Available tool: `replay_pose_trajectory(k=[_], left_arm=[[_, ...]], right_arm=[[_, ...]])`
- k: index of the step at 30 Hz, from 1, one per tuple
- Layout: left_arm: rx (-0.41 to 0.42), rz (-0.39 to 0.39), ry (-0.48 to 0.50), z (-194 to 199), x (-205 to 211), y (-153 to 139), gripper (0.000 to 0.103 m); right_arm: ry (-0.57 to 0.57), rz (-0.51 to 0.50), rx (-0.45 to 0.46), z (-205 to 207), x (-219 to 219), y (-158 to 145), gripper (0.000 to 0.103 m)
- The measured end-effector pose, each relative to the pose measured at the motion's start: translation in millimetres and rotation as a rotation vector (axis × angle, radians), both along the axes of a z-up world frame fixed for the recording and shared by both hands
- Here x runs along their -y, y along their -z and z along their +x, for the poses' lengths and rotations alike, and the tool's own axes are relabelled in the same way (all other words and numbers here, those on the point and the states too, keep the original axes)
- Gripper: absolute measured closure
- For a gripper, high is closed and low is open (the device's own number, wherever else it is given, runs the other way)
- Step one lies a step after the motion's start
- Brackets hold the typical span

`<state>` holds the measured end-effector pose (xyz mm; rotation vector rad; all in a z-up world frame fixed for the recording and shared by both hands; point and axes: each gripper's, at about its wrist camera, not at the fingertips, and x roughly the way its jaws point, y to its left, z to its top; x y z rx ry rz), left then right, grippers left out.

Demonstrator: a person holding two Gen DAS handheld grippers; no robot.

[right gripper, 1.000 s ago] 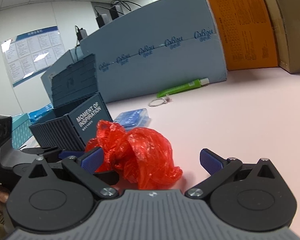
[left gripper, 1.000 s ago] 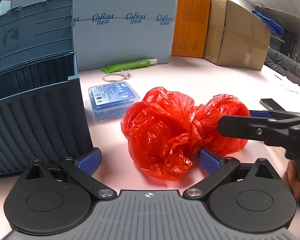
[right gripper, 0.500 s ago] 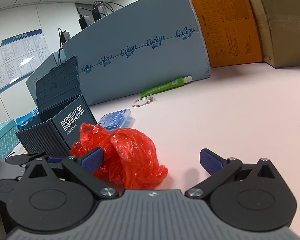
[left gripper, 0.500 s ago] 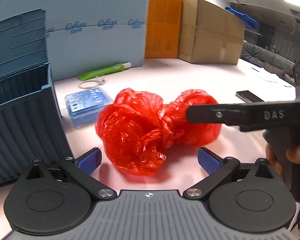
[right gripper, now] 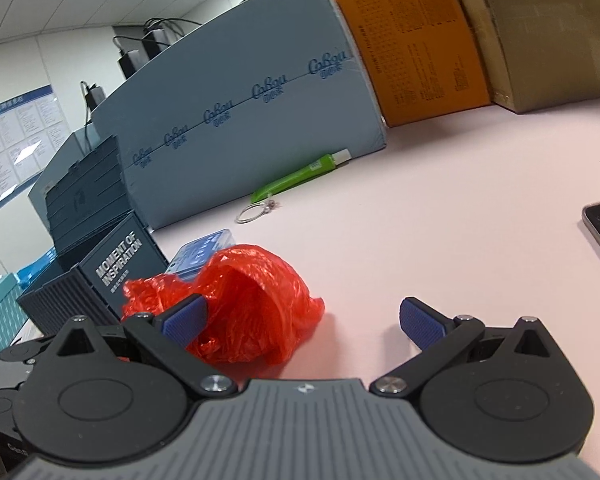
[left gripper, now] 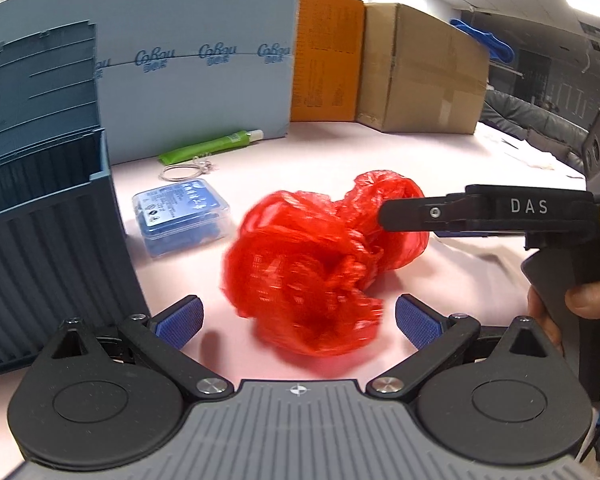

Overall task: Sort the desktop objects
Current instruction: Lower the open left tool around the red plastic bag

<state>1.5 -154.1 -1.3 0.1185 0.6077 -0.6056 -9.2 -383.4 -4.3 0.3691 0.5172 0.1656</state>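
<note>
Two grippers, left gripper (left gripper: 298,316) and right gripper (right gripper: 303,316), jaws wide open, gripping nothing. Pale pink table (right gripper: 460,216), cardboard boxes (left gripper: 416,68) far side, red plastic bag (left gripper: 312,264) lying near.

**Plastics, card and a matt pink top**

The crumpled red bag (left gripper: 320,268) was thin, glossy, wrinkled plastic film. The clear lidded case with blue contents (left gripper: 180,216) looked like hard, shiny plastic. The dark blue ribbed crate (left gripper: 48,248) was matt moulded plastic. The brown box (left gripper: 416,68) was dull cardboard with tape. The pale pink tabletop (right gripper: 440,208) looked smooth and matt.
</note>
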Motion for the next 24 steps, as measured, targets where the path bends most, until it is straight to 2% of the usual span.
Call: replay_pose_trajectory(k=[17, 24], left_arm=[[-0.015, 0.019, -0.049, 4.7, -0.2, 1.5, 0.0], [-0.011, 0.053, -0.081, 6.0, 5.0, 2.2, 0.0]], right_arm=[[-0.091, 0.056, 0.079, -9.4, -0.6, -5.1, 0.0], [-0.117, 0.044, 0.062, -3.2, -5.4, -5.0, 0.0]])
